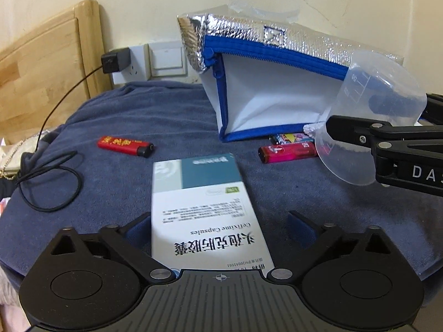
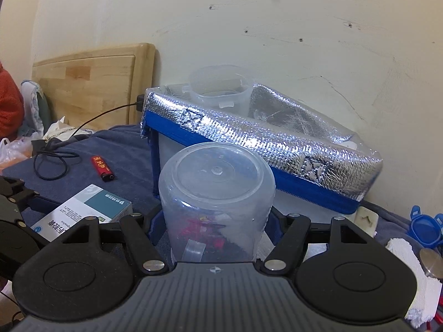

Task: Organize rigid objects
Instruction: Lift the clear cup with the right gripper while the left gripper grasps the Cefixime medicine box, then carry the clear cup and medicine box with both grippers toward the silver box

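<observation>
A white and teal medicine box point(image 1: 199, 210) lies on the blue cloth point(image 1: 138, 105) between the fingers of my left gripper point(image 1: 220, 222). Its jaws stand wide; the right pad is clear of the box, so it is open. My right gripper point(image 2: 216, 218) is shut on a clear plastic measuring cup point(image 2: 216, 193), held off the cloth with its bottom facing away from the camera; the cup point(image 1: 365, 116) shows at the right of the left wrist view. Behind stands an open silver insulated bag point(image 2: 277, 144) with blue zip; a clear container point(image 2: 218, 88) sits inside it.
A red lighter point(image 1: 124, 145) and a pink lighter point(image 1: 288, 152) lie on the cloth before the bag point(image 1: 265, 96). A black charger cable point(image 1: 55, 182) loops at the left below a wall socket point(image 1: 133, 66). A blue cap point(image 2: 425, 228) and white towel point(image 2: 412, 271) lie at the right.
</observation>
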`<state>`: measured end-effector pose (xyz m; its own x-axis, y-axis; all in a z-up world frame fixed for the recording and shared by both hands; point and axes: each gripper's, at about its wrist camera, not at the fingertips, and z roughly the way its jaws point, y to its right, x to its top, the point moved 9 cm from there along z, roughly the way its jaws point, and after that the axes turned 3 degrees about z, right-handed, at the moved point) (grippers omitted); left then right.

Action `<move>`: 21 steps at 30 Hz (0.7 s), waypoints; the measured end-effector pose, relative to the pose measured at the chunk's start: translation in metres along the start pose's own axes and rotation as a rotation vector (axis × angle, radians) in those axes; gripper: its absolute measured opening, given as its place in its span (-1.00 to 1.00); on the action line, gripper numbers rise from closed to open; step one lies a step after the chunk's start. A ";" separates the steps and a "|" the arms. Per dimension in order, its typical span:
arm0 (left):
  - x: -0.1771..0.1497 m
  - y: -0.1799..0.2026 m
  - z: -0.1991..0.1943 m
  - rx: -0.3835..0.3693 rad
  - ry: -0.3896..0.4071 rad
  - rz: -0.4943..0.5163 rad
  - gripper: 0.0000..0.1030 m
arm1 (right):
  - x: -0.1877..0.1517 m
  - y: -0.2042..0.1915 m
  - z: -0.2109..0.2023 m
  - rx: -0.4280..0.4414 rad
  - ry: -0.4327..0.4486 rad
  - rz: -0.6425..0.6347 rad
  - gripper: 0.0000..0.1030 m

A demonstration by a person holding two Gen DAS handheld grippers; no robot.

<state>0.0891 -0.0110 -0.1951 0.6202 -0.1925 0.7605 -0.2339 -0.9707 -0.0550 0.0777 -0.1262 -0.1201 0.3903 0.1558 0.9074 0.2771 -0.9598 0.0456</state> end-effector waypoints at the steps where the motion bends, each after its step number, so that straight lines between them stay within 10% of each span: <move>1: 0.001 0.001 -0.001 -0.005 0.010 0.004 0.59 | 0.000 0.001 -0.001 0.000 -0.001 0.005 0.29; 2: 0.002 0.002 -0.002 -0.011 0.018 0.006 0.36 | -0.001 0.001 -0.002 -0.001 0.000 0.011 0.29; 21: 0.036 0.008 -0.044 -0.057 0.122 0.009 0.36 | 0.008 0.013 -0.025 -0.023 0.035 0.061 0.29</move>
<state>0.0763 -0.0190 -0.1393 0.5232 -0.1792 0.8331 -0.2837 -0.9585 -0.0280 0.0624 -0.1437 -0.1015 0.3743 0.0893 0.9230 0.2332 -0.9724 -0.0005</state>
